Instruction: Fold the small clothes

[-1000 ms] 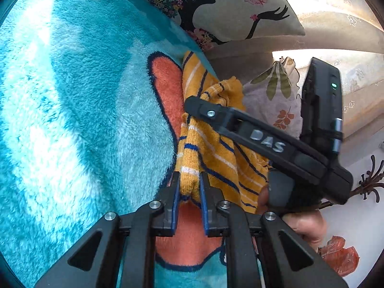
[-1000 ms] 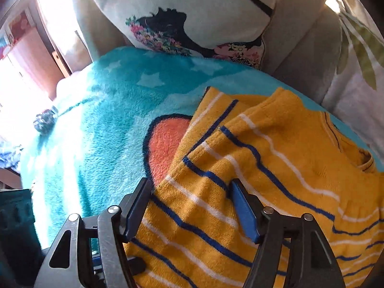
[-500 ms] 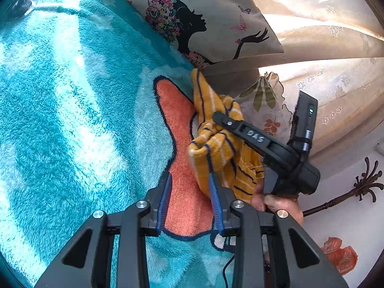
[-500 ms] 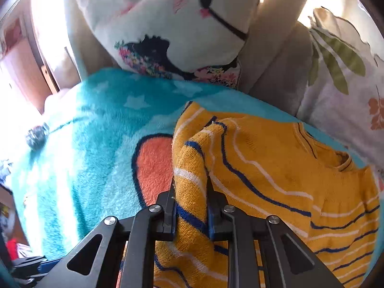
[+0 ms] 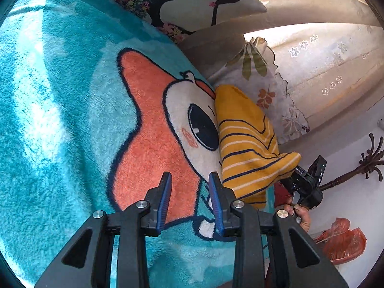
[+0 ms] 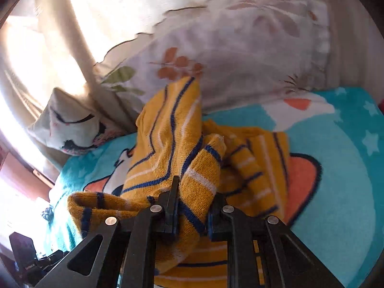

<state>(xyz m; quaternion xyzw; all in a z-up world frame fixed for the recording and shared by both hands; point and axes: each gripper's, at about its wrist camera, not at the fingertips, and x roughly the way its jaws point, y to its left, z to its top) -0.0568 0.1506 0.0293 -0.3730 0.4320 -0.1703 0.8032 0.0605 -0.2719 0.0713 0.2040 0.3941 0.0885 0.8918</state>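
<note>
- left gripper (image 5: 189, 198): jaws apart with nothing between them, only the teal fleece blanket (image 5: 60, 120) with its orange star figure showing through the gap; it hovers over the blanket and touches no cloth
- from the left gripper the yellow striped sweater (image 5: 244, 144) lies ahead and to the right, just beside the outer face of the right finger (image 5: 216, 201); whether cloth and finger touch i cannot tell
- in the left wrist view the sweater's long axis runs from near the right finger away toward the leaf-print cushion (image 5: 268, 88); its near end hangs draped over the front of the right gripper (image 5: 303, 180), which is mostly hidden there
- right gripper (image 6: 192, 206): jaws clamped on a thick bunched fold of the yellow striped sweater (image 6: 168, 129); cloth spills to the left of the fingers and ahead of them, and more lies rumpled on the blanket ahead and to the right
- the leaf-print cushion (image 6: 240, 48) stands behind the lifted cloth, near or against its far edge
- judgement: the right gripper alone has the garment, so the coming fold turns on it; the left one is nearer the free hanging edge and would have to go right and slightly forward to take it; the garment looks bunched, not flat, so the fold seems only partly made
</note>
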